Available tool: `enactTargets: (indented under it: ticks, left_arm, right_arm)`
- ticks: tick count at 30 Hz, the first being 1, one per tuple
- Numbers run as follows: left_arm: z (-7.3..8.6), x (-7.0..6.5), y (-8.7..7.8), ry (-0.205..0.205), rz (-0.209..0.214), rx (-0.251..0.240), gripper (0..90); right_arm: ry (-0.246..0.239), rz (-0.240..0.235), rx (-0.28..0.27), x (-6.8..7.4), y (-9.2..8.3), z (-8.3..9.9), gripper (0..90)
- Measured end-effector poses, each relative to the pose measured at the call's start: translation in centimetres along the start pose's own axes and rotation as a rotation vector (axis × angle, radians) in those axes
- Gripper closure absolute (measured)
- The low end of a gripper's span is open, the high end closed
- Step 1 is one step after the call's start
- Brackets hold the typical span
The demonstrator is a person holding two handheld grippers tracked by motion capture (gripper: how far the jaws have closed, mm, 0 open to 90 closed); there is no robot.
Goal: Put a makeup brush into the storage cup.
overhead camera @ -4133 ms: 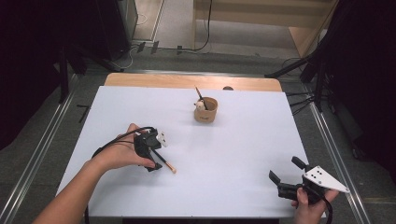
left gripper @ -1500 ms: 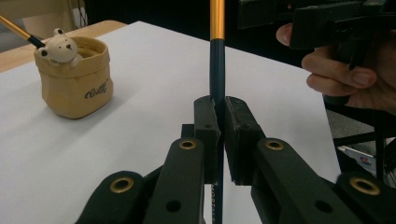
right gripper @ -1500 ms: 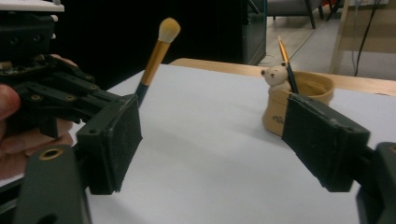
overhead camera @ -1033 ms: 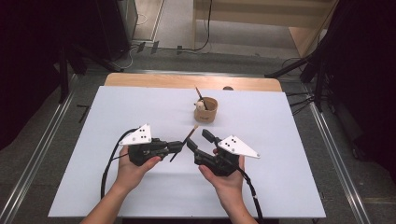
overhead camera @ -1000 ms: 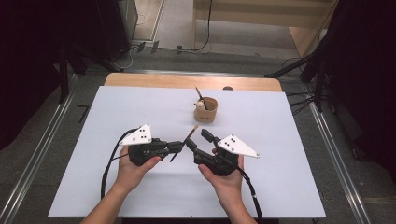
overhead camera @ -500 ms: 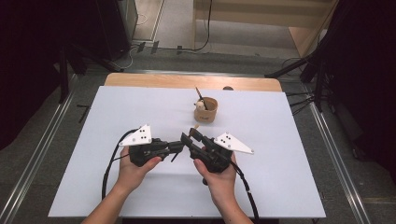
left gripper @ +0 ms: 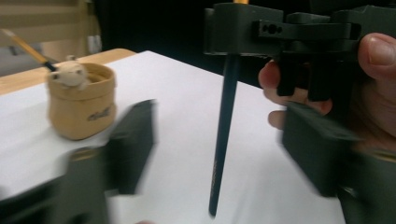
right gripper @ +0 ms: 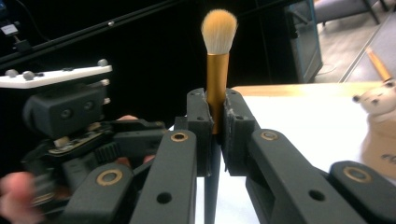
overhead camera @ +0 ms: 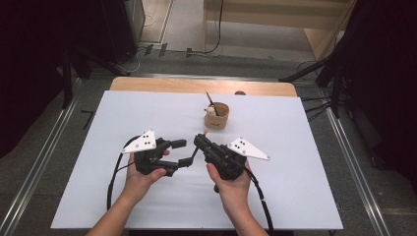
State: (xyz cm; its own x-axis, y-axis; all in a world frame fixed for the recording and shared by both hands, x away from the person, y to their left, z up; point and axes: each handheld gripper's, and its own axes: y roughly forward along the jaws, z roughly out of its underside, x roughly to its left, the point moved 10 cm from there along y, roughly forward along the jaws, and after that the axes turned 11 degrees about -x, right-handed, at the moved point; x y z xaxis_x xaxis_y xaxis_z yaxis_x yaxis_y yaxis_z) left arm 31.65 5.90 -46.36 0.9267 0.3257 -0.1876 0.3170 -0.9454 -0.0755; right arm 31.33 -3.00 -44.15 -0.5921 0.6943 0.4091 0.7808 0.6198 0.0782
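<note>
My fingers point(right gripper: 212, 135) are black, with brass-coloured rivets. The brush point(right gripper: 217, 60) between them has pale orange bristles, a gold collar and a dark handle. White bench point(overhead camera: 295, 162), tan cup point(overhead camera: 217, 115) with dark lettering, a cream little figure point(right gripper: 380, 100) on its rim.

A lab or recording studio is showing here rather than a home. A white table point(overhead camera: 295, 196) with a bare wooden strip point(overhead camera: 162, 85) along its far edge is standing between metal floor rails point(overhead camera: 34, 177) on grey carpet. Black curtains point(overhead camera: 29, 59) are hanging on both sides, black stand legs point(overhead camera: 305, 74) are spreading behind the table, and cables point(overhead camera: 216, 34) are running across the floor toward a wooden bench point(overhead camera: 275, 12).
</note>
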Motion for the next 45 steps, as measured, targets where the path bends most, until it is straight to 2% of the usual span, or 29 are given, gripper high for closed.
enactTargets:
  ticks: [1, 2, 3, 4, 6, 8, 9, 11, 12, 14, 16, 18, 20, 23, 27, 30, 34, 38, 45]
  left_arm:
    - [0.0, 0.1, -0.2, 0.002, -0.008, 0.001, 13.8]
    - [0.1, 0.3, -0.5, 0.004, -0.023, 0.001, 7.7]
    - [0.2, 0.4, -0.9, 0.01, -0.021, -0.003, 1.3]
    - [0.4, 0.7, -1.4, 0.009, -0.036, -0.003, 0.0]
    - [0.6, 1.4, -2.1, -0.003, -0.084, -0.008, 0.0]
    - [0.9, 1.9, -2.8, -0.013, -0.098, -0.011, 0.0]
    - [0.9, 2.3, -3.2, -0.015, -0.124, -0.024, 0.0]
    - [1.1, 2.8, -4.1, -0.014, -0.143, -0.035, 0.0]
    - [1.1, 3.1, -4.6, -0.013, -0.17, -0.039, 0.0]
    - [1.2, 3.5, -5.6, -0.026, -0.187, -0.047, 0.0]
    - [1.4, 4.0, -6.4, -0.02, -0.23, -0.036, 0.0]
    - [1.4, 4.1, -7.3, -0.014, -0.242, -0.044, 0.0]
    - [1.5, 4.4, -8.0, -0.002, -0.278, -0.042, 0.0]
    - [1.6, 4.6, -9.2, -0.005, -0.307, -0.056, 0.0]
    - [1.8, 4.3, -9.8, -0.005, -0.285, -0.075, 0.0]
    - [2.2, 4.1, -10.2, 0.016, -0.291, -0.067, 0.0]
    - [2.7, 4.2, -11.0, 0.026, -0.323, -0.057, 0.0]
    - [2.8, 4.3, -12.2, 0.026, -0.347, -0.068, 0.0]
    - [3.4, 4.5, -14.3, 0.044, -0.398, -0.069, 0.0]
  right_arm:
    - [-0.009, 0.005, -0.004, -0.2, -0.1, -0.2, 84.9]
    - [-0.017, 0.009, 0.0, -0.4, -0.1, -0.2, 84.9]
    - [-0.029, 0.015, 0.0, -0.5, -0.2, -0.3, 84.9]
    - [-0.039, 0.019, 0.001, -0.7, -0.3, -0.4, 84.9]
    - [-0.054, 0.023, -0.003, -1.1, -0.4, -0.5, 84.9]
    - [-0.074, 0.034, -0.006, -1.4, -0.4, -0.7, 84.9]
    - [-0.081, 0.04, -0.005, -1.6, -0.4, -0.7, 84.9]
    - [-0.095, 0.045, -0.009, -2.0, -0.4, -0.7, 84.9]
    - [-0.102, 0.046, -0.013, -2.2, -0.4, -0.8, 84.9]
    - [-0.112, 0.054, -0.017, -2.5, -0.4, -1.0, 84.9]
    - [-0.116, 0.064, -0.019, -3.0, -0.4, -1.2, 84.9]
    - [-0.125, 0.07, -0.022, -3.4, -0.5, -1.3, 84.9]
    - [-0.135, 0.074, -0.029, -3.8, -0.6, -1.5, 84.9]
    - [-0.146, 0.081, -0.028, -4.3, -0.9, -1.6, 84.9]
    - [-0.176, 0.093, -0.035, -5.1, -1.2, -2.1, 84.9]
    - [-0.177, 0.101, -0.044, -5.6, -1.4, -2.5, 84.9]
    - [-0.207, 0.1, -0.054, -6.1, -1.7, -3.1, 84.9]
    - [-0.204, 0.099, -0.06, -6.2, -1.8, -3.3, 84.9]
    - [-0.252, 0.092, -0.061, -6.4, -1.1, -3.5, 84.9]
